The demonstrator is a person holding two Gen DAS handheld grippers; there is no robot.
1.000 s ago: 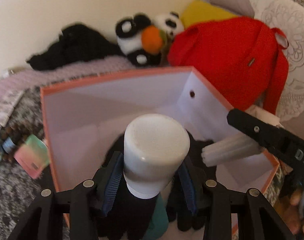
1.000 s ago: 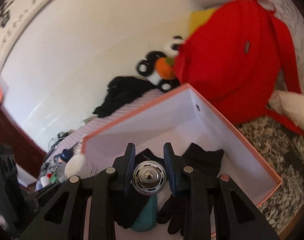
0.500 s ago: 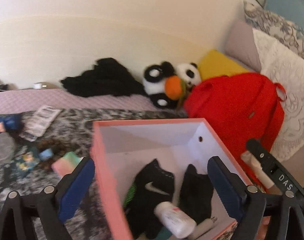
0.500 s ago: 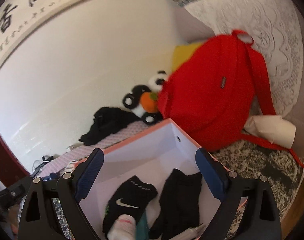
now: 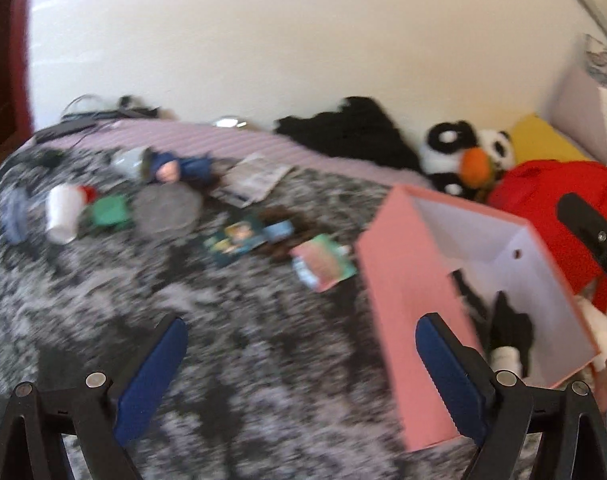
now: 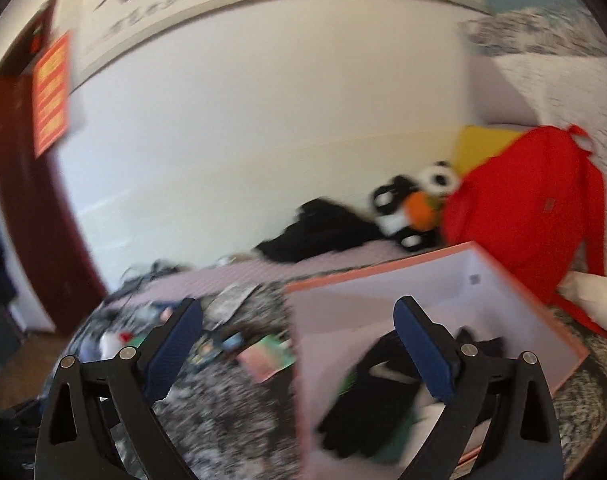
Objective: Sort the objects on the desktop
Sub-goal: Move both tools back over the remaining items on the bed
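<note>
A pink box (image 5: 407, 320) with white inside stands on the mottled grey blanket. It holds black socks (image 6: 367, 408) and a white bottle (image 5: 505, 358). My left gripper (image 5: 299, 324) is open and empty, over bare blanket left of the box. The box's near corner is by its right finger. My right gripper (image 6: 299, 306) is empty with its jaws still opening. It straddles the box's left wall (image 6: 383, 300). Loose items lie further left: a pink-green packet (image 5: 323, 262), a teal card (image 5: 235, 238), a white cup (image 5: 63, 214) and a blue doll (image 5: 179, 166). Both views are blurred.
A red backpack (image 6: 519, 216) leans behind the box, with a panda plush (image 5: 459, 156), a black cloth (image 5: 347, 128) and a yellow cushion (image 5: 539, 140) along the wall. A paper leaflet (image 5: 255, 178), a grey disc (image 5: 165, 210) and cables (image 5: 83, 120) lie at the back left.
The left gripper let go of the white bottle and the right gripper of a round metal-topped item, both over the box. Both opened wide and swung left, towards the loose items.
</note>
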